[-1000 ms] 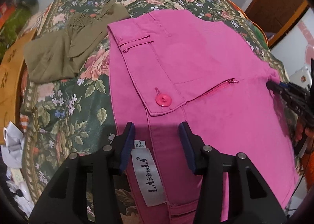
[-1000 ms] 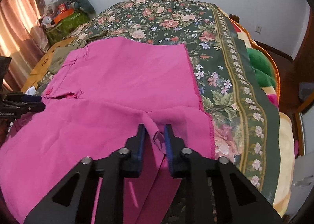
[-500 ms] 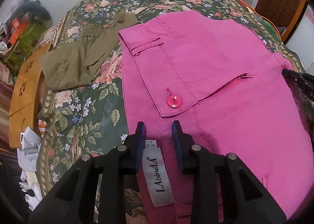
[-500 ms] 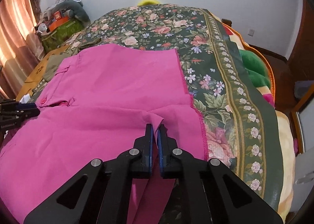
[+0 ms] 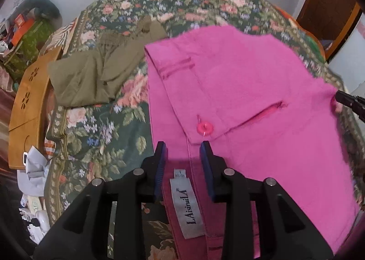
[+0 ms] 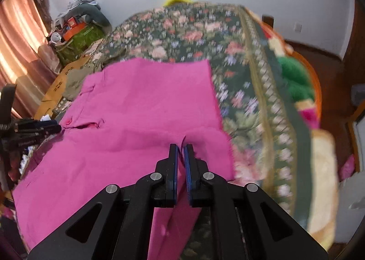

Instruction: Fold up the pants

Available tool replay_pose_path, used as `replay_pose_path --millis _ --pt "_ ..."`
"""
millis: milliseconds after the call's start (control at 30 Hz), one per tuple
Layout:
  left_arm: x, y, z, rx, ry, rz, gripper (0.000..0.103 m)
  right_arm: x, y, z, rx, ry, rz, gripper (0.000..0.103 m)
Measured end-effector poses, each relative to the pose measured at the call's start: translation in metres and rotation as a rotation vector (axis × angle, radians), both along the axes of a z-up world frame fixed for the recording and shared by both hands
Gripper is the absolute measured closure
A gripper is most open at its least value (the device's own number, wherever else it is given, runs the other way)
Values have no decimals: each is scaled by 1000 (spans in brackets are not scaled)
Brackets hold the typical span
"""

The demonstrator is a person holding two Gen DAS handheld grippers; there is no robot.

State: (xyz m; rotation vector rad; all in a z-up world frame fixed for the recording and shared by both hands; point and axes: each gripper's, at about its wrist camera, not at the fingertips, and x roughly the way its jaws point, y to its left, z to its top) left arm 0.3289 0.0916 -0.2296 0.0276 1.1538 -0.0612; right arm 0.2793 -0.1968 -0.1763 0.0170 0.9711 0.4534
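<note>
Two claws are on the pink pants (image 5: 262, 91), which lie spread over the flowery bed (image 5: 95, 136), waistband toward its left edge. The left claw (image 5: 183, 148) is spread wide, its fingers either side of the waistband by the white label (image 5: 186, 205), just below the pink button (image 5: 204, 128), not squeezing anything. The right claw (image 6: 181, 149) is clenched on a pinch of pant fabric near the hem edge. An olive garment (image 5: 98, 75) sits crumpled just beside the pants, near the bed's left edge.

Floral bedspread (image 5: 98, 136): pink pants (image 5: 262, 91), olive garment (image 5: 91, 77) on it.
</note>
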Motion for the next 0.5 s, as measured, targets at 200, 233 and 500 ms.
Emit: replay_pose_path --millis 200,233,500 --pt "13 7 25 -39 -52 33 54 7 -21 19 40 -47 -65 80" --pt "17 8 26 -41 -56 42 51 8 -23 19 39 -49 -76 76" --pt "46 5 1 -114 64 22 50 21 -25 -5 58 33 -103 57"
